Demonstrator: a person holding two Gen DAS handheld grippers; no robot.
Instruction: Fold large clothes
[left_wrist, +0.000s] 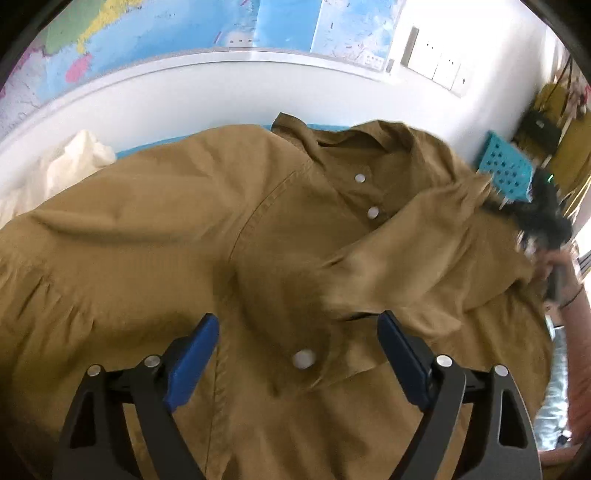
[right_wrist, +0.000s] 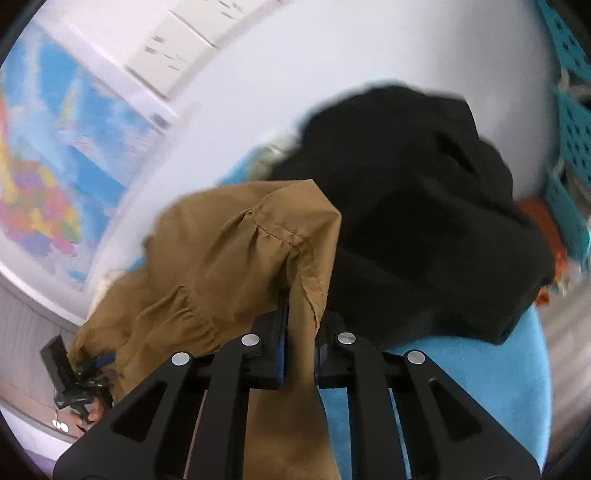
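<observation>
Jaws of the right gripper (right_wrist: 299, 332) are clenched on a fold of the brown shirt (left_wrist: 229, 236), a seamed, gathered edge of the cloth pinched between the pads and standing up above them. Those of the left gripper (left_wrist: 297, 354) are spread wide and released, hanging over the shirt's front with a white snap button (left_wrist: 303, 359) lying in the gap and no cloth between the blue pads (left_wrist: 192, 363). The shirt lies spread across a blue surface (right_wrist: 498, 373), collar toward the wall, one sleeve drawn across the chest toward the right hand (left_wrist: 554, 273). Just beyond the pinched fold sits a black garment (right_wrist: 424, 206). A cream cloth (left_wrist: 79, 155) lies at the shirt's far side. A teal crate (left_wrist: 508, 170) stands near the wall, under a world map (left_wrist: 166, 40).
</observation>
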